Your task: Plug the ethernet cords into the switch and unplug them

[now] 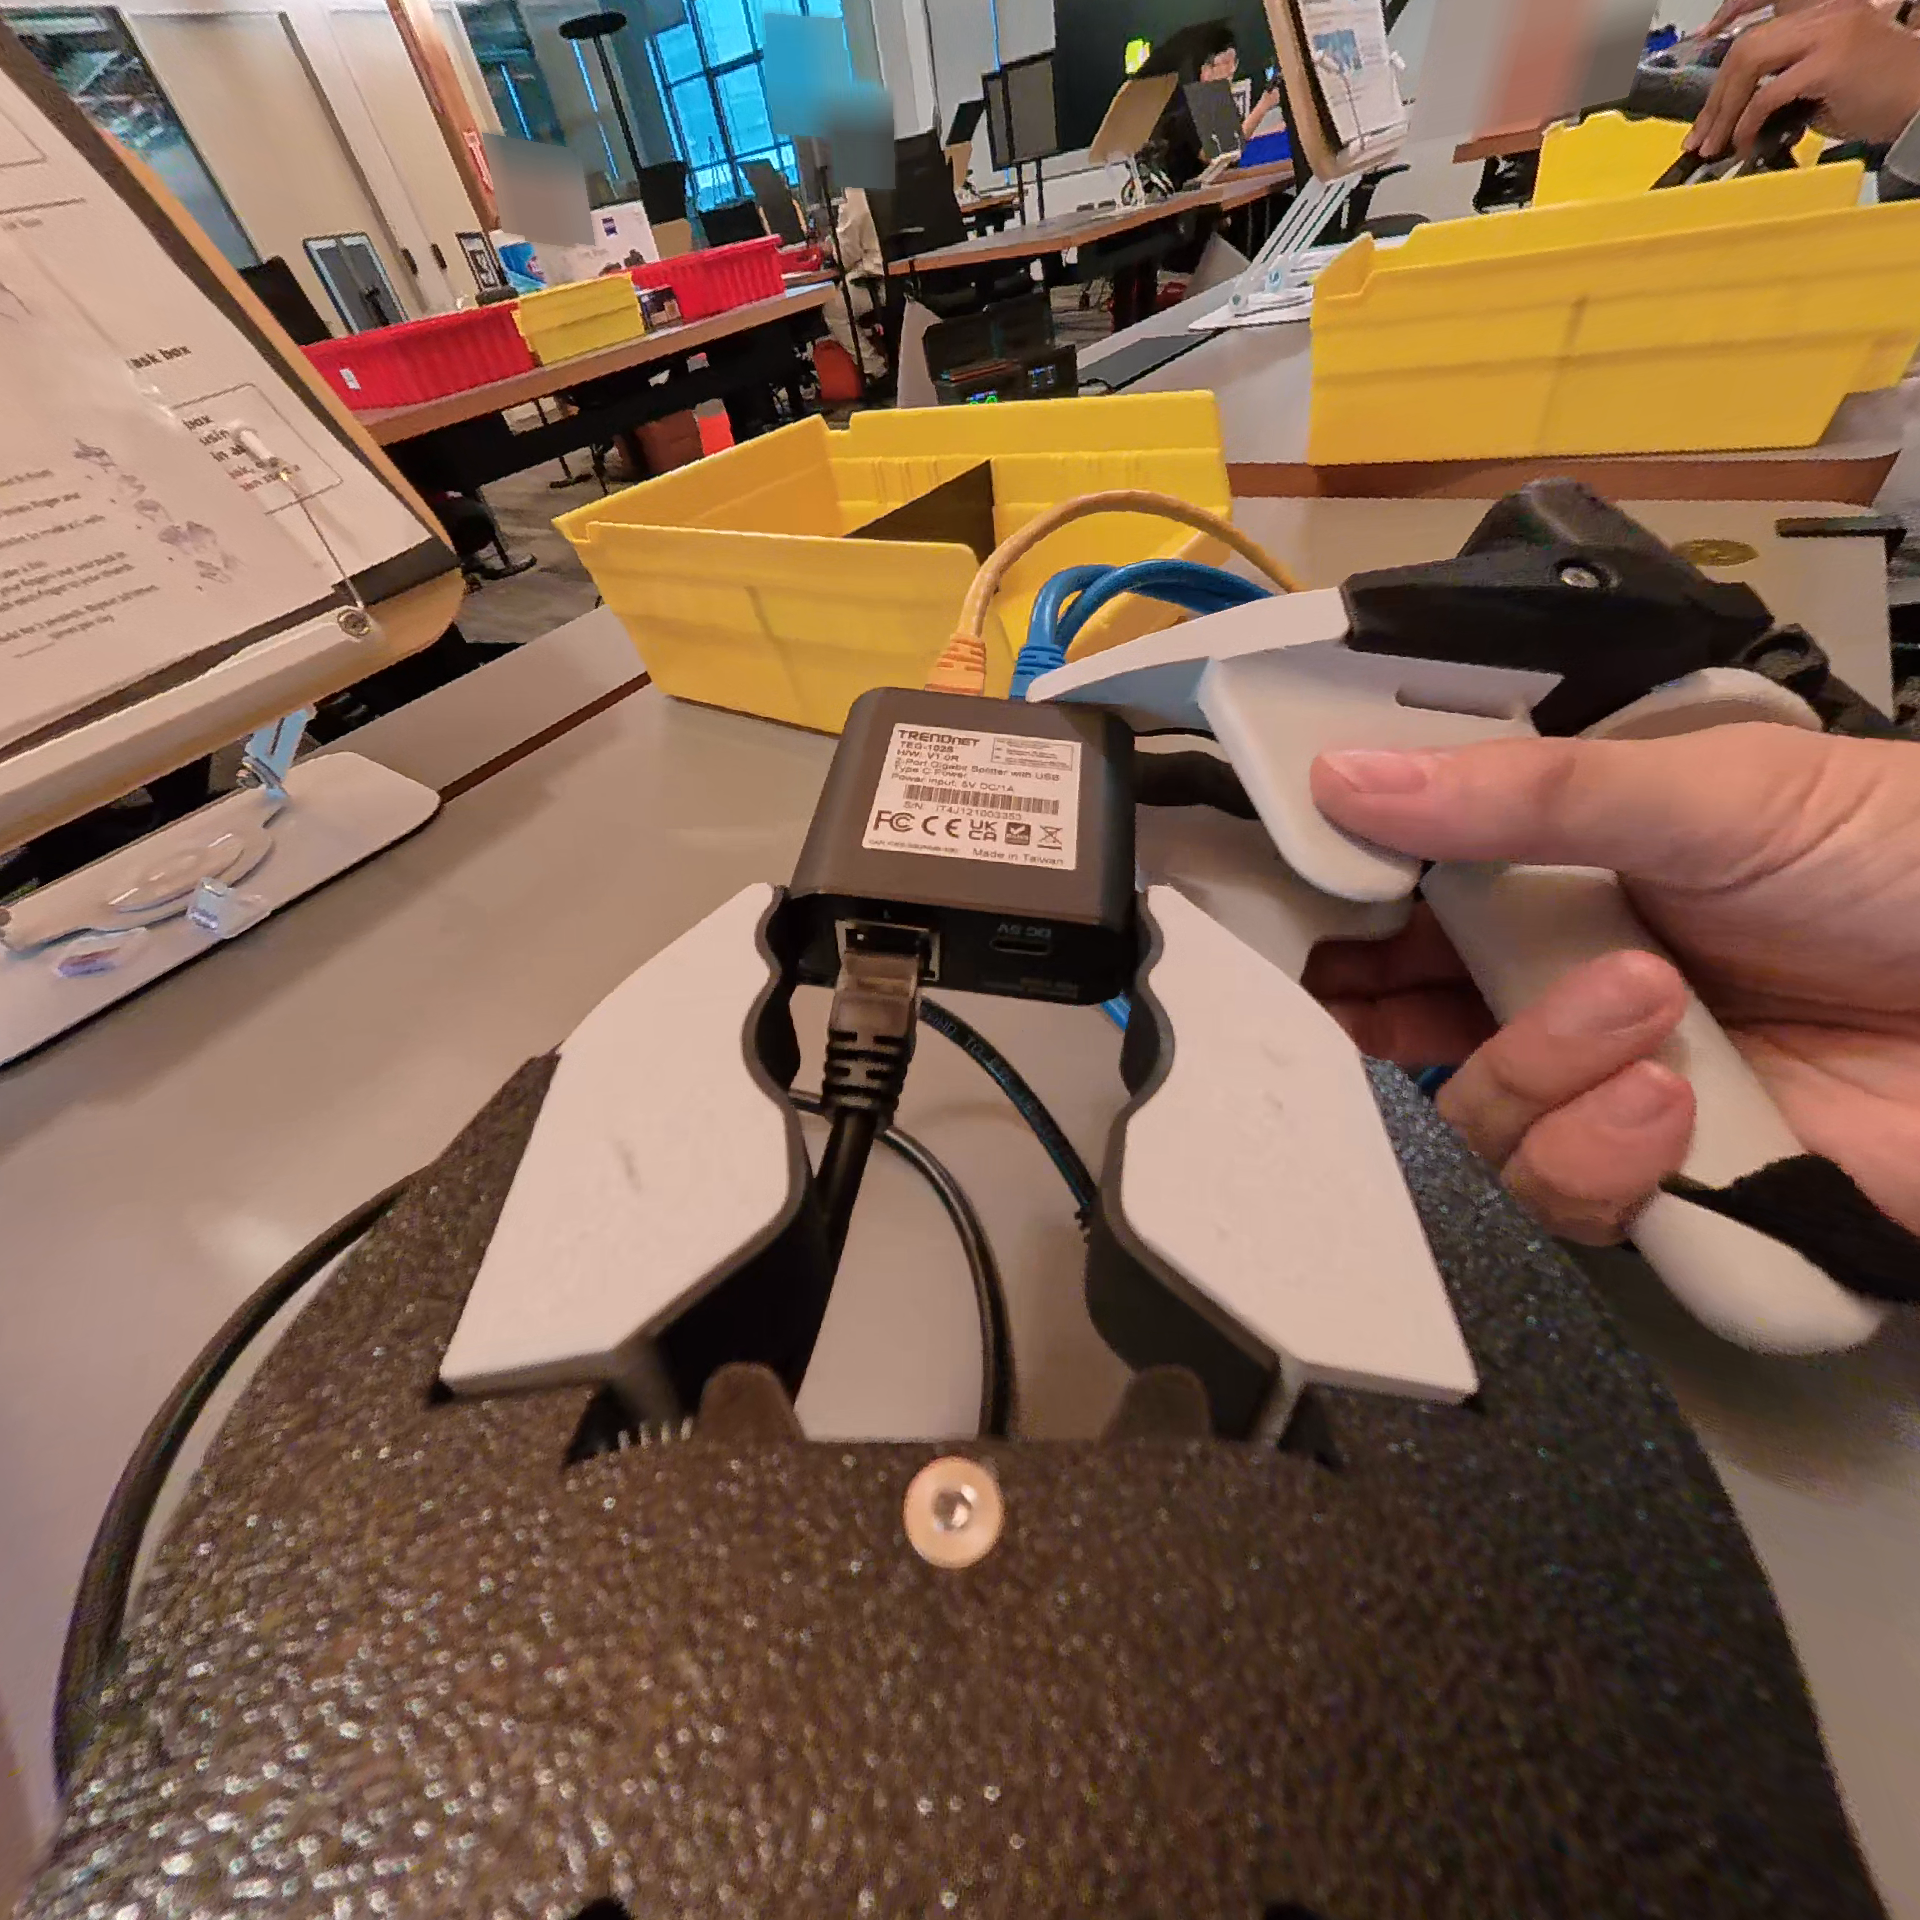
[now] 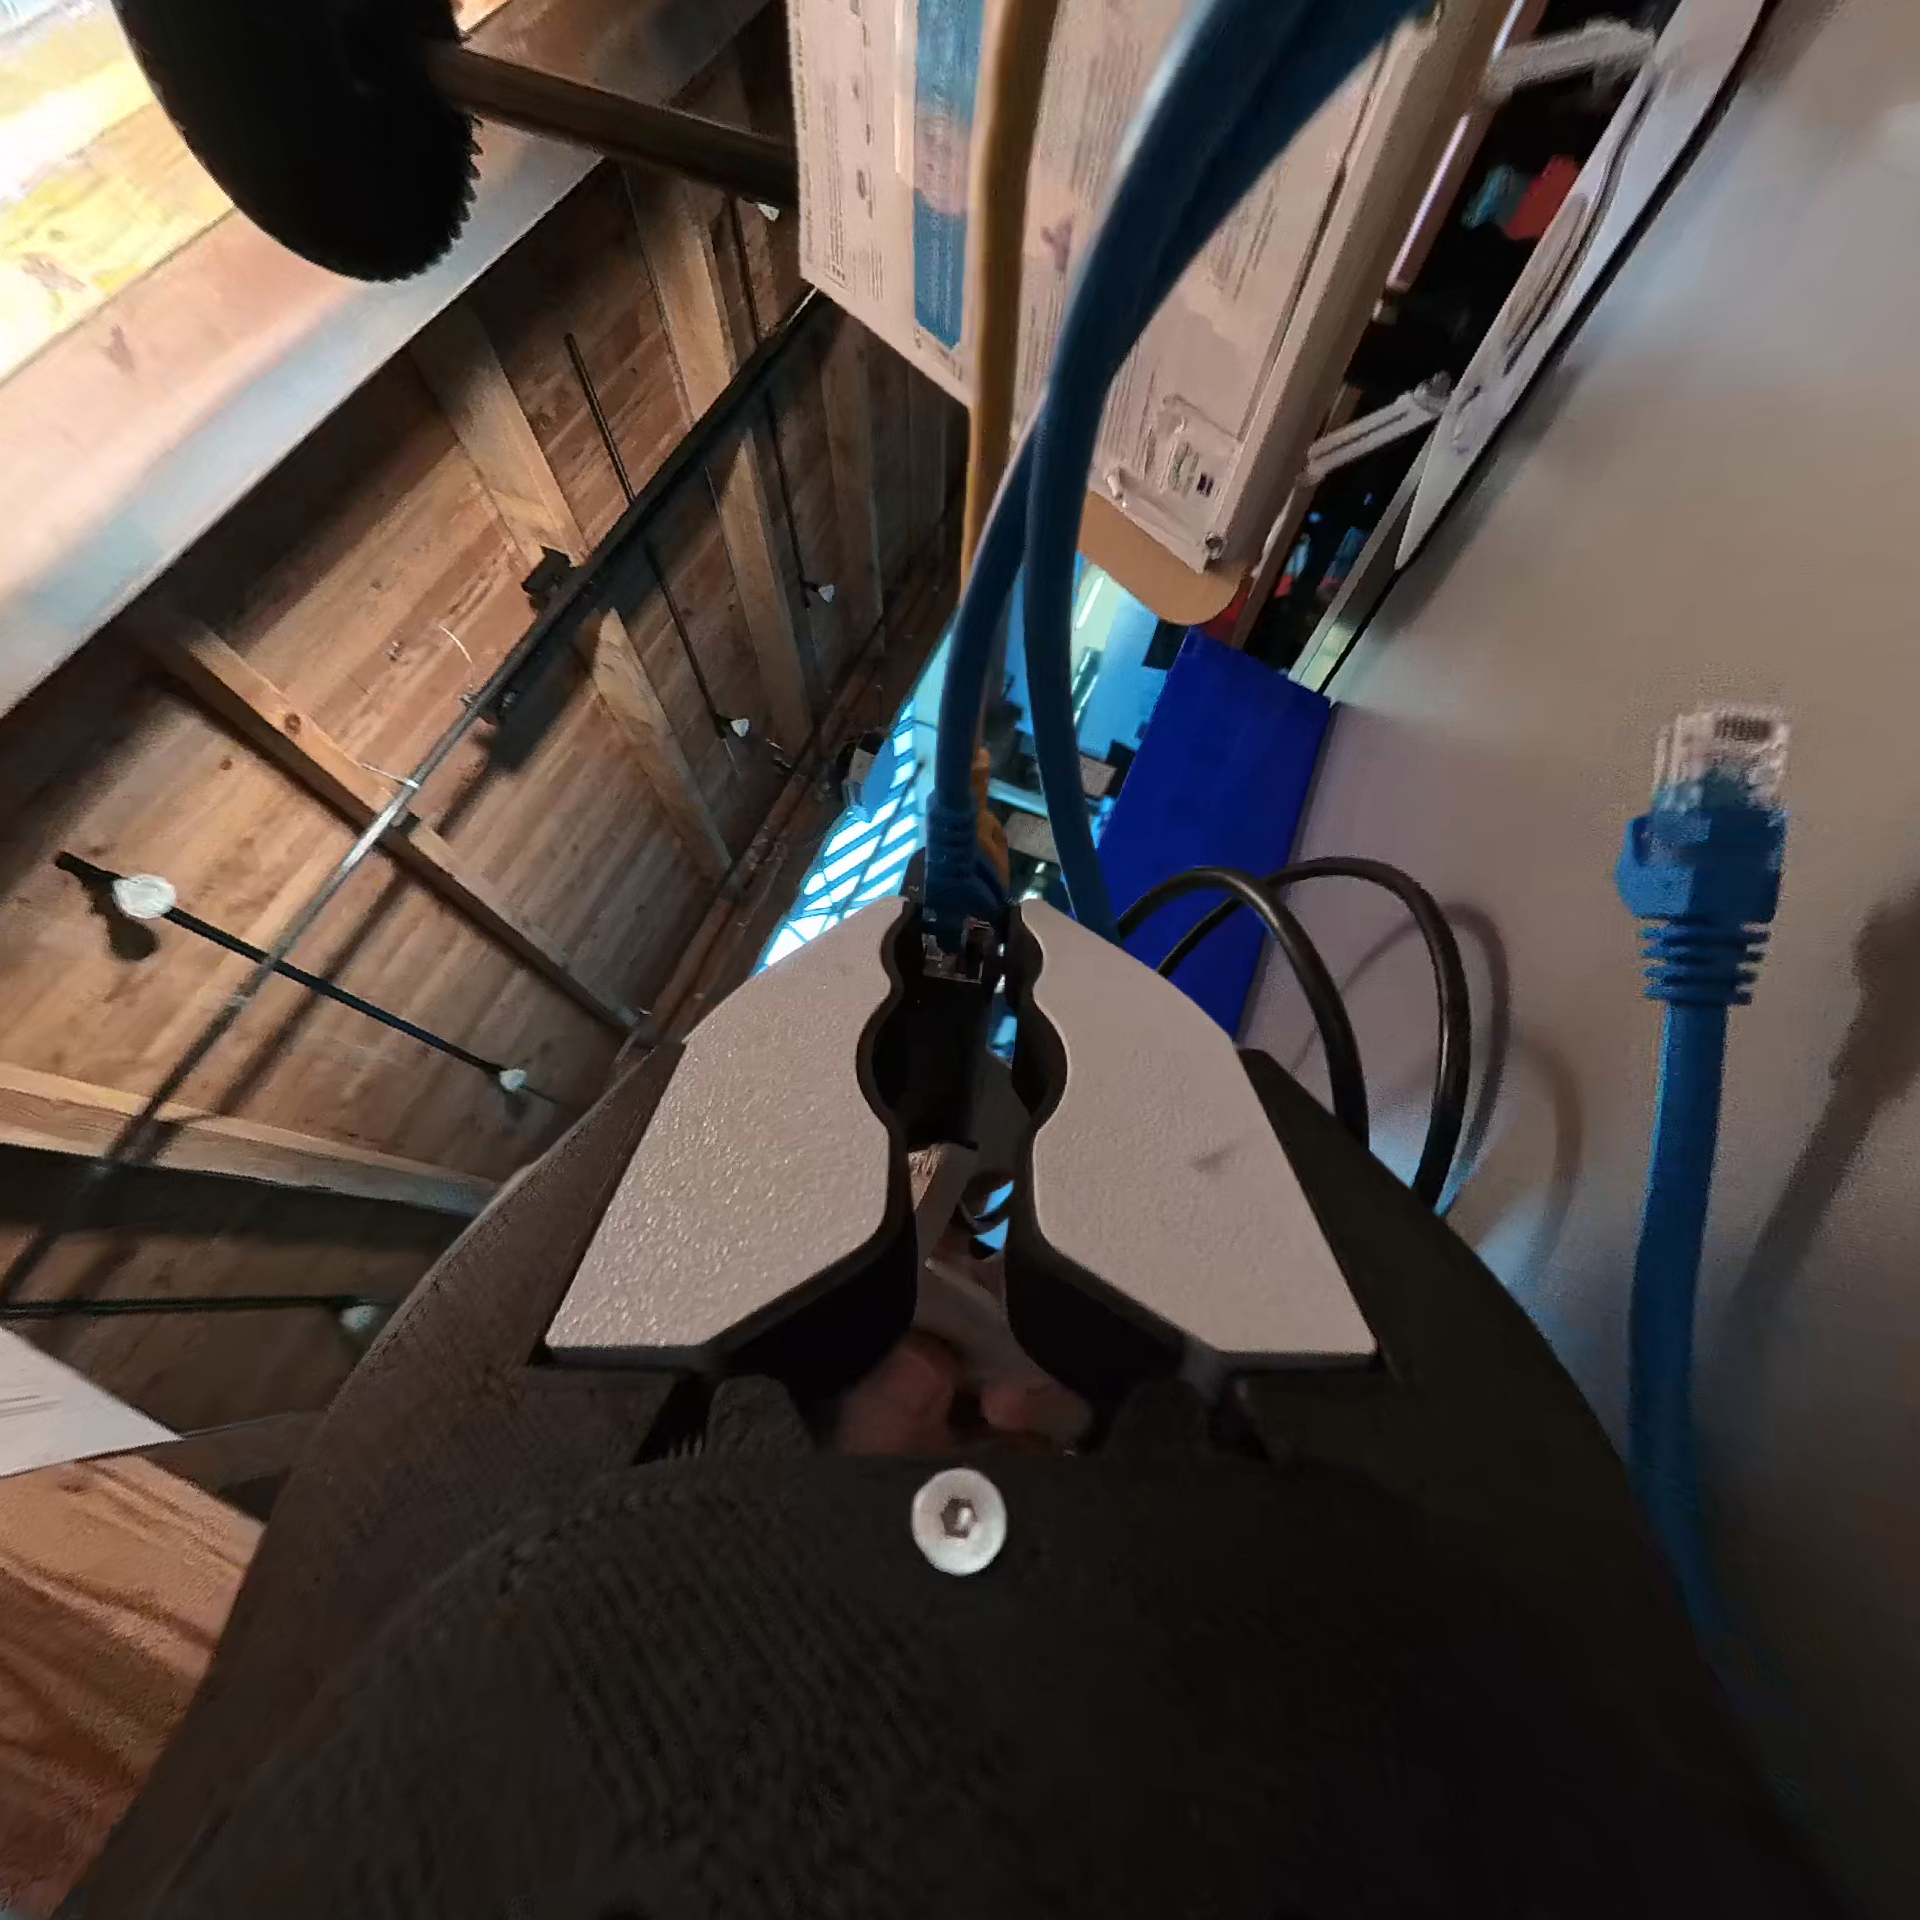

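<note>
My left gripper [image 1: 961, 914] is shut on the small black switch [image 1: 966, 790] and holds it by its sides just above the table. A black cord's plug [image 1: 878, 997] sits in the near port. An orange plug [image 1: 956, 665] and a blue plug [image 1: 1039, 655] sit in the far side. My right gripper [image 1: 1049, 686], held by a hand [image 1: 1714, 935], reaches in from the right to the blue plug. In the right wrist view the right gripper [image 2: 961, 935] is shut on that blue plug [image 2: 951, 862]. The blue cord's other plug [image 2: 1709, 821] lies loose on the table.
An open yellow bin [image 1: 727, 582] stands just behind the switch. A paper stand [image 1: 156, 499] is at the left and more yellow bins [image 1: 1558, 343] at the back right. The black cord [image 2: 1351, 935] loops on the grey table [image 1: 416, 987]. Less than 4 cm separates the two grippers' tips.
</note>
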Motion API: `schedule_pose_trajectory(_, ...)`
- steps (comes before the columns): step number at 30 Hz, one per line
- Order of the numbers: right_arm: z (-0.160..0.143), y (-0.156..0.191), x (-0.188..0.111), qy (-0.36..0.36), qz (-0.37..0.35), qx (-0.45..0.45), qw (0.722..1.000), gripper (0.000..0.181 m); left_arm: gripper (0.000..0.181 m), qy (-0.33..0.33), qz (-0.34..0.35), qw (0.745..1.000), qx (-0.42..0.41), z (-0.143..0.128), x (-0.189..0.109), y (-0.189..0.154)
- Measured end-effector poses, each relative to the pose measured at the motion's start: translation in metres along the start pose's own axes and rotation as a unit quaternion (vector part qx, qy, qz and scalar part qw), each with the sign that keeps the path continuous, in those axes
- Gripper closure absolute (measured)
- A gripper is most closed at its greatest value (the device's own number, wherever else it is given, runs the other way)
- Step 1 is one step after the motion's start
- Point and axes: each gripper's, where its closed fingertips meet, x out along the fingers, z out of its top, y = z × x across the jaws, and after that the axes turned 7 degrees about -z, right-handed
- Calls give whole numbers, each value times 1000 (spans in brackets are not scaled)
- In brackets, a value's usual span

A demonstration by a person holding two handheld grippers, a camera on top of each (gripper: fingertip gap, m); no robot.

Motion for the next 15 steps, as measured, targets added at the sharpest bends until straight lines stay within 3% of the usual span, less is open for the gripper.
schedule_pose_trajectory(10, 20, -7, -4, -6, 14, -28, 999, 168, 121, 2, 45, 998, 46, -1, 24, 0)
schedule_pose_trajectory(15, 17, -7, -2, 24, 16, -87, 996, 168, 121, -6, 38, 999, 32, -8, 24, 3)
